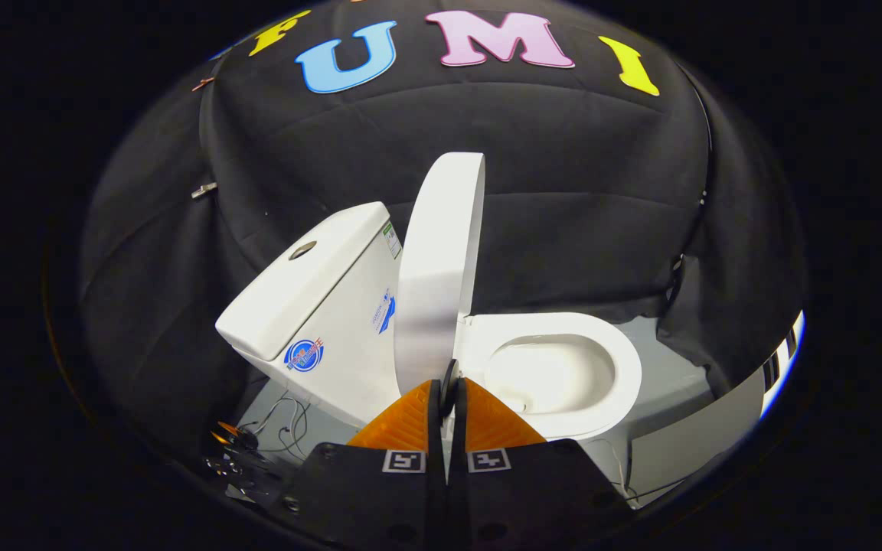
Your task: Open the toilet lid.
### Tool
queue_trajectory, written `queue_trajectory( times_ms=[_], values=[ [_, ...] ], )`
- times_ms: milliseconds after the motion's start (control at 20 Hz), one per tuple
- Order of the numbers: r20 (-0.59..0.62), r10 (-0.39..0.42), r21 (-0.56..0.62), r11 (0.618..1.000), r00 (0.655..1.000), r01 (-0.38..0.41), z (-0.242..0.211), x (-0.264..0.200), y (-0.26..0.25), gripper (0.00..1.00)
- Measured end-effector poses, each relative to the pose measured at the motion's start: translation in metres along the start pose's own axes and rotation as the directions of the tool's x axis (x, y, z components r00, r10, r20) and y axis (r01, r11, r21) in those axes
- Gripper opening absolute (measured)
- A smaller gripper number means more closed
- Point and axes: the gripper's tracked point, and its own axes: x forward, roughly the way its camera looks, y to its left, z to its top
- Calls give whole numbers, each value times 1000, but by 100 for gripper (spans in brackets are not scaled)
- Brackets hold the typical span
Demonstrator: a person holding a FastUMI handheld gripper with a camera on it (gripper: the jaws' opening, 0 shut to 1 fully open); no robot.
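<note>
White ceramic toilet (pixel 563 398) noted on the pale grey floor (pixel 671 383), set before the black cloth wall (pixel 579 191). Bowl lying at 1 o'clock from the jaws, open to view, rim bare.

Boxy white cistern (pixel 311 298) seen at 11 o'clock, tilted in the fisheye, a round chrome flush button (pixel 302 249) on its top and stickers on its side.

White oval plastic toilet lid (pixel 441 268) recorded at 12 o'clock, raised close to upright, edge-on, standing between cistern and bowl, its lower end just ahead of the fingertips.

Gripper (pixel 450 398) found with jaws drawn together, almost no gap left. Whether a thin edge is pinched there cannot be told; nothing is clearly clamped.

Thin wires (pixel 288 421) noted on the floor at 10 o'clock.

Progress judged: the lift is all but done. Left, at most, is letting the lid settle back toward the cistern.
</note>
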Motion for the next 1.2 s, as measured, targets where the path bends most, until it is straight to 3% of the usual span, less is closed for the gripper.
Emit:
queue_trajectory(
  times_ms=[500,1200],
  values=[
    [3,-70,-43,997,998,70,4,7,40,5],
    [80,-108,-155,981,991,119,4,20,91,6]
  ],
)
